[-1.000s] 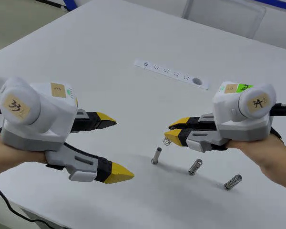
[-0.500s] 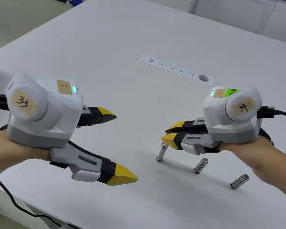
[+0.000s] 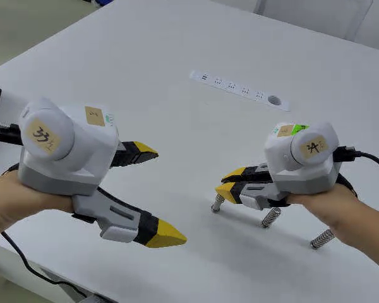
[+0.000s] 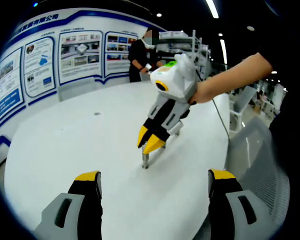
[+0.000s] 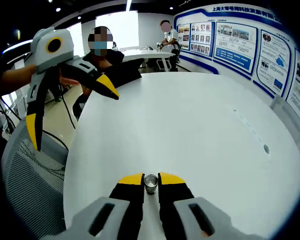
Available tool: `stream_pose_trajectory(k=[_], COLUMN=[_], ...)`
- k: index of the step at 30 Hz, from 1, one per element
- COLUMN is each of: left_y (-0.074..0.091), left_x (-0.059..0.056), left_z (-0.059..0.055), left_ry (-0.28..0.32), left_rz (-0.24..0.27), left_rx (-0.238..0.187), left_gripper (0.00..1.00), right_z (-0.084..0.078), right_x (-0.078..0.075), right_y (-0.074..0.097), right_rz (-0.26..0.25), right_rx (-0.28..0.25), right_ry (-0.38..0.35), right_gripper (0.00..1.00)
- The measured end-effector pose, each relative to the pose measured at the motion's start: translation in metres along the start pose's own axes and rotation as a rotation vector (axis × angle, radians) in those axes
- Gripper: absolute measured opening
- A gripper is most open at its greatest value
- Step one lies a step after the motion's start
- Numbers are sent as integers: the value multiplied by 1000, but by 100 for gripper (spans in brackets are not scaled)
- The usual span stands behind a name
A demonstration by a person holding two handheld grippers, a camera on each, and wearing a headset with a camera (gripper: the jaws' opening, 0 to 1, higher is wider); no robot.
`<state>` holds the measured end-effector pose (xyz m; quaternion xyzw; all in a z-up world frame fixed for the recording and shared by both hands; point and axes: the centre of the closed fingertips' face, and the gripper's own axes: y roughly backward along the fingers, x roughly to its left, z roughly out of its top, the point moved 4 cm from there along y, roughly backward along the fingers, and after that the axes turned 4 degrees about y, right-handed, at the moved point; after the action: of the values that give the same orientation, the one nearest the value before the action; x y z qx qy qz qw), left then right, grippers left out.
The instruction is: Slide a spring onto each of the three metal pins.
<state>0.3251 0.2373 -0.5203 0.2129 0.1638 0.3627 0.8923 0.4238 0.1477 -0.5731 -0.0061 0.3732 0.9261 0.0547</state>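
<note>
- Nearest in the head view: left tongs (image 3: 166, 196), black with yellow tips, spread wide with nothing between them, held over the near edge of the matte white bench (image 3: 177, 50). Their own view gives the same gape (image 4: 155, 175).
- Right tongs (image 3: 226, 183) clenched, tips angled down at the bench.
- Right gripper view gives the grip end-on: a small coiled steel spring (image 5: 150, 183) pinched between the yellow tips. From the head view the tips hide it.
- Short upright metal pin (image 3: 218, 202) stands on the bench directly under those tips. The left gripper view has it side-on (image 4: 145, 161), just below the right tongs (image 4: 150, 145). Cannot tell whether the coil is over the pin's top.
- Second coiled spring (image 3: 271, 216) and third coiled spring (image 3: 322, 238) stand tilted to the right of the pin, beside the right hand.
- Farther back: flat white power strip (image 3: 240, 90), well apart from the pins.
- Room, left gripper view: blue-and-white wall display boards (image 4: 65, 55), a standing person (image 4: 142, 52), grey mesh chair (image 4: 260, 160).
- Room, right gripper view: left tongs (image 5: 72, 120) in the air, a seated person (image 5: 102, 55) behind them.
</note>
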Motion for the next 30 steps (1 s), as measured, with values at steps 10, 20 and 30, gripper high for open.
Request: stream_pose_trajectory(k=[10,20,30], left_y=[1,1,2], left_x=[1,-1,-3], left_z=[-2,-3,1], left_ry=[6,8,7], left_rz=[3,4,-2], left_rx=[9,15,9], left_gripper=[89,89,90], right_z=[-10,-17,-16], right_x=[1,3,1], right_y=[-12,-15,-10], right_rz=[4,4,-11], right_rx=[33,55,46], right_ry=[-5,0,-6], right_gripper=[12,12,17])
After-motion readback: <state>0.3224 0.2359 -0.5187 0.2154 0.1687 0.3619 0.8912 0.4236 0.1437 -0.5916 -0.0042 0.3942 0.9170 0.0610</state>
